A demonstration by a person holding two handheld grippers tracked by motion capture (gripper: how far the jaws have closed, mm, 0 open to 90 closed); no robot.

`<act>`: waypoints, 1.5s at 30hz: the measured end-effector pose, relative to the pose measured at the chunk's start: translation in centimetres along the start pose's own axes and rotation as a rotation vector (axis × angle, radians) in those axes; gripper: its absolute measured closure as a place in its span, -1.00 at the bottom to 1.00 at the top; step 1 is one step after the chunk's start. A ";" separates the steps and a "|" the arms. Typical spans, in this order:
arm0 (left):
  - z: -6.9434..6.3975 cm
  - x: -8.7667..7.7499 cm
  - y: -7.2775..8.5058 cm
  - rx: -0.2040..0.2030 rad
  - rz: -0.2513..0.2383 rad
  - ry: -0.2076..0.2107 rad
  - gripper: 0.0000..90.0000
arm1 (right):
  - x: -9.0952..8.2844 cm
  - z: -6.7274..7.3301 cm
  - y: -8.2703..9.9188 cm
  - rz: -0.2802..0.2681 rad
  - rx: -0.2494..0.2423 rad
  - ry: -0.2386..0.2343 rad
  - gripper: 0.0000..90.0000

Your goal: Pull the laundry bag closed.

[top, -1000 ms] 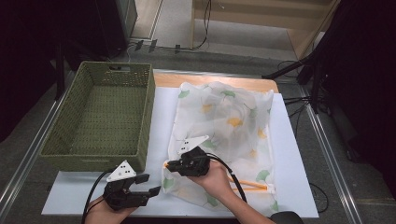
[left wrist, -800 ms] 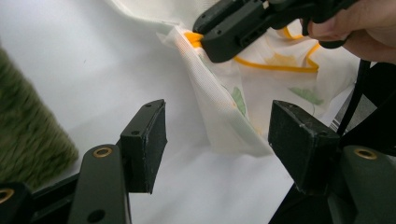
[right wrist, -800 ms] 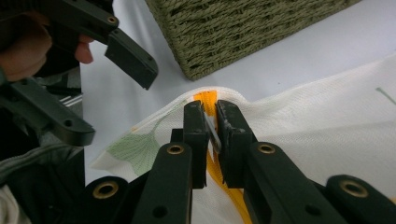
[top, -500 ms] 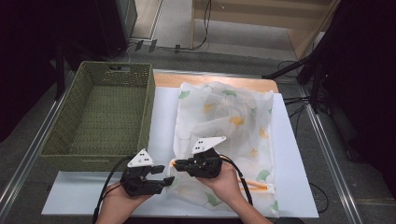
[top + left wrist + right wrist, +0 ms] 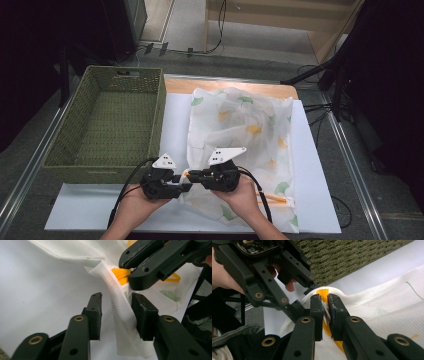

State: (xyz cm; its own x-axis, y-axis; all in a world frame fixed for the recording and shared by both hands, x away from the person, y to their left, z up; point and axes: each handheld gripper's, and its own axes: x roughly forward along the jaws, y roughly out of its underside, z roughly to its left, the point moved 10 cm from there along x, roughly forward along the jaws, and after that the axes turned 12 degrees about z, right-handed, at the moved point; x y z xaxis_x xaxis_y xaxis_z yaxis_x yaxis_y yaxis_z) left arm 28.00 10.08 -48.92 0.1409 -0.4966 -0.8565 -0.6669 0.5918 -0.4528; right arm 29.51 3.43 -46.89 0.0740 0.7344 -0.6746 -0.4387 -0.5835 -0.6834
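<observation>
A white mesh bag [image 5: 245, 125] printed with flowers lies on the white sheet [image 5: 172, 120]. My right gripper [image 5: 192, 175] is shut on the bag's orange strip [image 5: 322, 293] at the near left corner, its pads [image 5: 315, 305] pinching it. Just left of that, my left gripper [image 5: 184, 185] faces the right one tip to tip. In the left gripper view a raised fold of the bag [image 5: 122, 322] stands between the left gripper [image 5: 117, 300] jaws, which have just been closing. The fold touches one pad [image 5: 142, 312]; a gap stays at the other.
A green woven basket [image 5: 125, 71] stands empty at the left, its near wall close behind the left hand. The white sheet covers the tabletop, with metal rails [image 5: 350, 160] along the sides. Cables trail from both grippers toward the person.
My left gripper has moved right and up the table to the bag's near left corner, ending against the right gripper's tips. Its jaws have narrowed. The right gripper has shifted slightly right.
</observation>
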 end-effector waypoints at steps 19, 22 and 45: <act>0.5 0.7 -0.1 0.023 -0.007 0.004 0.97 | -1.4 -0.2 0.4 -0.019 0.014 -0.036 0.61; 0.6 0.5 -0.1 0.024 -0.022 -0.007 0.97 | -1.8 -0.2 0.8 -0.017 0.022 -0.035 0.61; -0.2 0.8 -1.0 0.063 -0.102 -0.026 0.97 | -0.7 0.1 2.7 0.019 0.093 -0.077 0.66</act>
State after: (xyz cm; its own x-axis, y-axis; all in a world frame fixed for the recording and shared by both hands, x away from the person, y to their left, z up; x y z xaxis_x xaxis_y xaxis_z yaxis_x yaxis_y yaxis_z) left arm 28.63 8.89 -49.12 0.2251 -0.5399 -0.8111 -0.6010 0.5782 -0.5518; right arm 28.14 1.39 -48.26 -0.0029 0.7499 -0.6616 -0.5208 -0.5659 -0.6392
